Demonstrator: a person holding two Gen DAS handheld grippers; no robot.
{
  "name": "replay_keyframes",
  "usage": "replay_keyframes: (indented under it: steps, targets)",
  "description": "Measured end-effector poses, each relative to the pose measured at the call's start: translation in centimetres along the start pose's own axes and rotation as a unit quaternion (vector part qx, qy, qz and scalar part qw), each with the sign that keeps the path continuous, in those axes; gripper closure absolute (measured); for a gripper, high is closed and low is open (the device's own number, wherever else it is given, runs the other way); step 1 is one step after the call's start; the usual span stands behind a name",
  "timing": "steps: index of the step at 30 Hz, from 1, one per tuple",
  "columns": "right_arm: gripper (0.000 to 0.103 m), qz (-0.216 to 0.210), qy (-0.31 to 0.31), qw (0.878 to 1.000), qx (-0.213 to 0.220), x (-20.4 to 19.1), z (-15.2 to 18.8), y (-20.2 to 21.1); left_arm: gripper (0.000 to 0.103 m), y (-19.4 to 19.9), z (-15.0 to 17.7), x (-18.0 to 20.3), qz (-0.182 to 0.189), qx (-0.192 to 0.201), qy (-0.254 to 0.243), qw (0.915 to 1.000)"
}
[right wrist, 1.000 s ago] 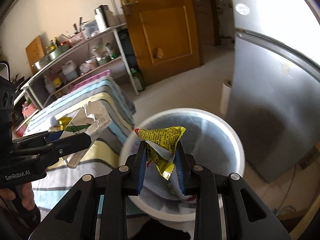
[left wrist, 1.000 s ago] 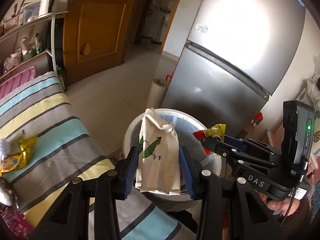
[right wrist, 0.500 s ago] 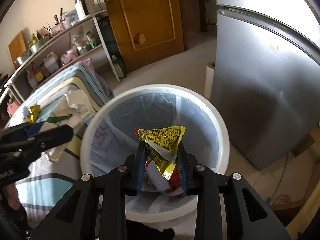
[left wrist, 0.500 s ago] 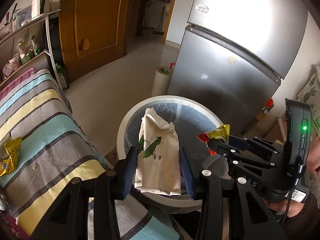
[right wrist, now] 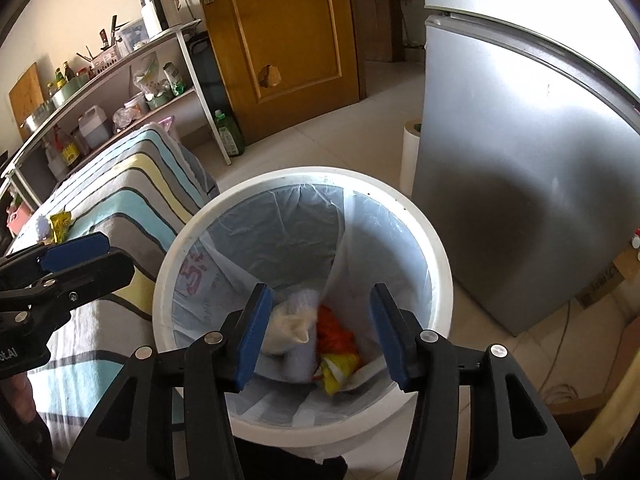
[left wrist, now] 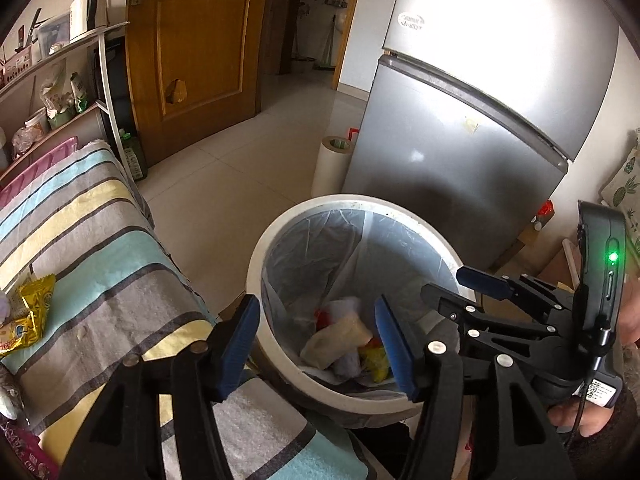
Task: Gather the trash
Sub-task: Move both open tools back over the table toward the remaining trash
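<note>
A white trash bin (left wrist: 276,240) with a clear liner stands on the floor beside the striped table; it also shows in the right wrist view (right wrist: 440,264). My left gripper (left wrist: 318,344) is open and empty above the bin's near rim. My right gripper (right wrist: 320,334) is open and empty over the bin mouth; it also shows in the left wrist view (left wrist: 460,284). Inside the bin lie the white paper bag (left wrist: 336,340) and the yellow wrapper (right wrist: 338,368), with red and white trash. A yellow snack wrapper (left wrist: 36,304) lies on the table at the left.
A striped cloth covers the table (left wrist: 100,248) left of the bin. A silver fridge (left wrist: 480,120) stands behind the bin, with a paper roll (left wrist: 332,164) beside it. A wooden door (left wrist: 200,40) and a cluttered shelf (right wrist: 100,92) are at the back.
Both grippers have opened. The white paper bag and the yellow wrapper have dropped from them into the bin.
</note>
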State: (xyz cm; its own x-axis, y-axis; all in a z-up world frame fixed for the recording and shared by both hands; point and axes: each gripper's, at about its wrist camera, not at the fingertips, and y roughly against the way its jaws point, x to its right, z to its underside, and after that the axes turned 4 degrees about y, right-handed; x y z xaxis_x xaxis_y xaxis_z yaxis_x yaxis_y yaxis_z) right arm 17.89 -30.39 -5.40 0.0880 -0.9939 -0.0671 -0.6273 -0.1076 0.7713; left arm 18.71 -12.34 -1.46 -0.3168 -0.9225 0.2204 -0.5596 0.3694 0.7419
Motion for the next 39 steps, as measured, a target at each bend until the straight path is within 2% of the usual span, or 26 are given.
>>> replay_keyframes:
  steps: [7, 14, 24, 33, 39]
  targets:
    - [0.05, -0.005, 0.005, 1.0, 0.015, -1.1, -0.3, 1.2, 0.035, 2.4, 0.2, -1.1, -0.006, 0.023, 0.008, 0.9997]
    - [0.05, -0.018, 0.021, 0.999, 0.035, -3.6, -0.6, 2.7, 0.033, 5.4, 0.9, -3.7, -0.018, 0.045, 0.032, 0.9983]
    - [0.05, -0.062, 0.05, 0.995, 0.06, -8.7, -1.2, 4.2, 0.031, 9.8, 2.9, -8.4, -0.054, 0.08, 0.071, 0.9928]
    - [0.046, -0.125, 0.094, 0.986, 0.054, -15.2, -1.2, 3.3, 0.029, 14.4, 5.4, -14.5, -0.111, 0.109, 0.118, 0.9808]
    - [0.046, -0.162, 0.125, 0.978, 0.042, -19.9, -0.9, 2.3, 0.028, 17.0, 7.3, -19.1, -0.145, 0.123, 0.162, 0.9683]
